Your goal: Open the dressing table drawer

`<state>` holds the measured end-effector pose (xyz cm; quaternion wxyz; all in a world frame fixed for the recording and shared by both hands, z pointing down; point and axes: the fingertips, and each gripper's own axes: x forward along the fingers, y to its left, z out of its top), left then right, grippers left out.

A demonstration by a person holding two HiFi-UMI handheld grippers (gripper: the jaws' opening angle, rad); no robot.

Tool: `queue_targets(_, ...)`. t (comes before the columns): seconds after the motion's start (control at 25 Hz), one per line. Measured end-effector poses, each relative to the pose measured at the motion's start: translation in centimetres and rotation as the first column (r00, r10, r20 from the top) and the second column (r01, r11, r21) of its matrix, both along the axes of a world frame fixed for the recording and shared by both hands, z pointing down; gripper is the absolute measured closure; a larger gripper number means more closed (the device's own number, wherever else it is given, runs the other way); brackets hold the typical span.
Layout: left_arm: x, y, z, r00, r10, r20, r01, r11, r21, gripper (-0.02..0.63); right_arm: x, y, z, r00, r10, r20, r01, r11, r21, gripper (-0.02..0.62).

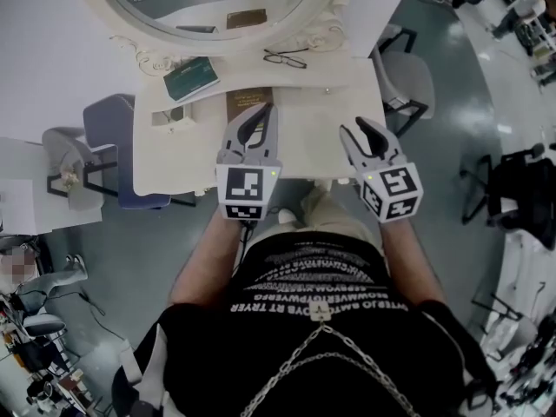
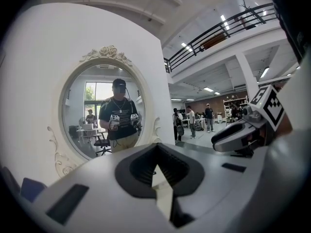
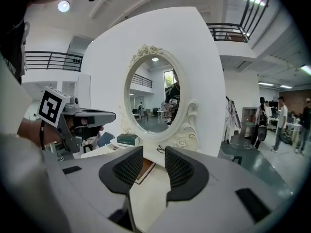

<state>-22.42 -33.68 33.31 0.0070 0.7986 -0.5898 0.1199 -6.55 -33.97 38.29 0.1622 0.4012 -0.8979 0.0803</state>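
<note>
Grippers: we are holding both above front edge of dressing table [image 1: 304,137]. Left gripper [image 1: 258,113] jaws closed, empty; right gripper [image 1: 356,129] jaws narrowly apart, empty. Drawer hidden under tabletop edge beneath them.

We find the desk [image 1: 313,129] bare between and ahead of the right hand-held gripper [image 1: 356,129], so there is open room there, while the left hand-held gripper [image 1: 259,113] hangs over a flat brown book [image 1: 241,102]. Farther back, the glasses [image 1: 285,57], a green box [image 1: 191,78] at the left and the mirror [image 1: 208,7] frame close the way. Below the front edge our legs [image 1: 326,211] stand near, and a grey chair [image 1: 408,81] and a blue chair [image 1: 109,124] flank the desk.
</note>
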Motion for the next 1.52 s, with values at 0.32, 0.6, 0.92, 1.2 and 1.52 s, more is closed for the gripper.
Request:
queue_targets(0.32,-1.3,-3.6,1.2,0.999,-0.036,0.002,0.036,0.999,-0.034,0.601,-0.7,-3.6,2.5,0.999,-0.031,-0.011,0.031,0.998,-0.053,0.474)
queue_targets(0.6,-0.6,-7.3,4.0,0.999,-0.045,0.015,0.046,0.995,-0.090,0.603,-0.7,-7.5,4.9,0.997,-0.067,-0.024,0.064,0.992,-0.105,0.474)
queue_targets(0.92,-0.5,-10.9,7.9,0.998,-0.057,0.024,0.060,0.986,-0.156,0.601,-0.3,-11.0,8.1,0.996,-0.080,-0.035,0.073,0.984,-0.163,0.474)
queue_targets(1.2,0.5,-13.2,11.7,0.998,-0.052,0.035,0.058,0.976,-0.210,0.603,-0.3,-13.1,10.5,0.995,-0.099,-0.024,0.093,0.978,-0.187,0.476)
queue_targets(1.52,1.6,-14.5,14.8,0.998,-0.041,0.037,0.049,0.969,-0.244,0.601,0.0,-14.1,14.1,0.995,-0.096,-0.024,0.088,0.968,-0.235,0.474)
